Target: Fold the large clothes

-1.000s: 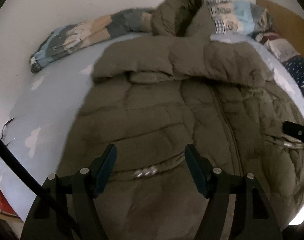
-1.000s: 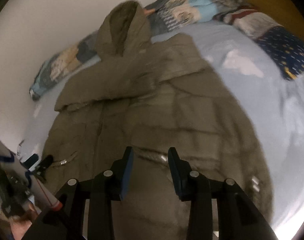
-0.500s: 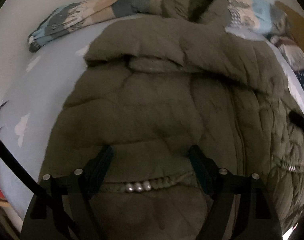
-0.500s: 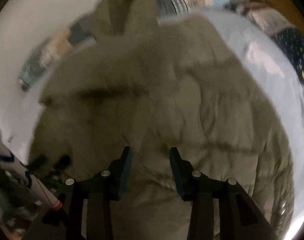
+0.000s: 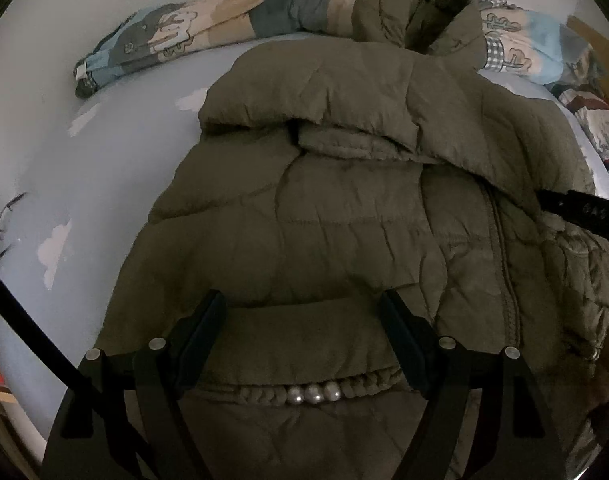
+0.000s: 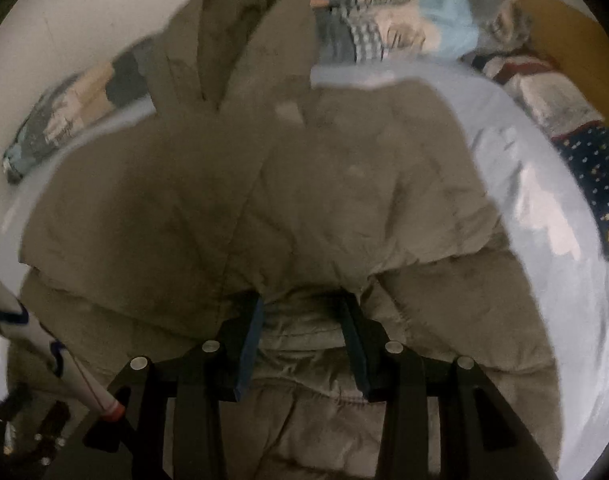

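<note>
While the fold is only partly made, an olive hooded puffer jacket (image 5: pixel 344 208) lies spread on a pale blue bed sheet (image 5: pixel 116 168).

Its sleeves lie folded across the chest; the body and hood (image 5: pixel 420 8) look unfolded. The left gripper (image 5: pixel 304 320) hovers spread over the beaded hem cord (image 5: pixel 312 392). The right gripper (image 6: pixel 302 320), partly spread, straddles a fabric ridge; whether it pinches is unclear.
</note>
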Tool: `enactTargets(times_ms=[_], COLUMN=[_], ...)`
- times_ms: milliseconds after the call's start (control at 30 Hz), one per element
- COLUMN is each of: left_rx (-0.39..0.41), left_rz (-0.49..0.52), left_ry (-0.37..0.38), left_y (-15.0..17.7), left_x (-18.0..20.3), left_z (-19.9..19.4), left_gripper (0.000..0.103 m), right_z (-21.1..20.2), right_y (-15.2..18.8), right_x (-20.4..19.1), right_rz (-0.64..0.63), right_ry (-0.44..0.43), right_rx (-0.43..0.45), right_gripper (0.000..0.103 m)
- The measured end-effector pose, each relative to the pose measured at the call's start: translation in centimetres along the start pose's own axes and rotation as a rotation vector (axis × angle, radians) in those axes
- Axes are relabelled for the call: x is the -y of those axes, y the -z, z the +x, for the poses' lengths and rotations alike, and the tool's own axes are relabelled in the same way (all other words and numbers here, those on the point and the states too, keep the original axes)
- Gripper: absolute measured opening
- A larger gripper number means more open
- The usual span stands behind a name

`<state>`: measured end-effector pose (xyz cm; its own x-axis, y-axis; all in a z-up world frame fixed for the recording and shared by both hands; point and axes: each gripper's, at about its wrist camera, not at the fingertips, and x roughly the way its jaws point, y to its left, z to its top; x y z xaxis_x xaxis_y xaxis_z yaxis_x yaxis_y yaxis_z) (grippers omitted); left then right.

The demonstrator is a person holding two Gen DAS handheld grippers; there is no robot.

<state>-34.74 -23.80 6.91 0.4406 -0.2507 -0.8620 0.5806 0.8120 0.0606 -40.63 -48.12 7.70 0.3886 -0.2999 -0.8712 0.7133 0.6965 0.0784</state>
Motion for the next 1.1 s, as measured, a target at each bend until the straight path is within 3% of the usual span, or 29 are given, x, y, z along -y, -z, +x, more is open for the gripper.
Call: enactTargets(times_ms=[167,267,500,767,1100], left_rx=[0.017,0.044,0.078,0.082,0.132], left_rz=[-0.016,-0.013,-0.005,0.031,0.029], left_ry=[0.007,-0.003,-0.025,-0.024,-0.030], left_y=[0.1,0.1,0.1,0.1,-0.1], left_x=[-0.6,-0.8,-0.9,-0.4,-0.4], left_z=[-0.6,-1.1,-1.5,-1.3,-2.2], left_gripper=[0.078,0.078,0.078,0.078,0.078], right_z=[-2.0,-4.3,-3.4,-1.2,-2.5], right_y=[0.1,0.8,3.8,4.4,3.8], right_x=[0.1,-1.2,-4.0,-4.4,-3.8], right_rz=[0.039,0.019,-0.045,-0.063,-0.031], right_ry=[0.000,-0.051,-0.111,-0.097,-0.109], right_rx=[0.025,0.060,-0.056,-0.121,-0.094], right_gripper=[0.044,0.046,0.046,0.056,0.056])
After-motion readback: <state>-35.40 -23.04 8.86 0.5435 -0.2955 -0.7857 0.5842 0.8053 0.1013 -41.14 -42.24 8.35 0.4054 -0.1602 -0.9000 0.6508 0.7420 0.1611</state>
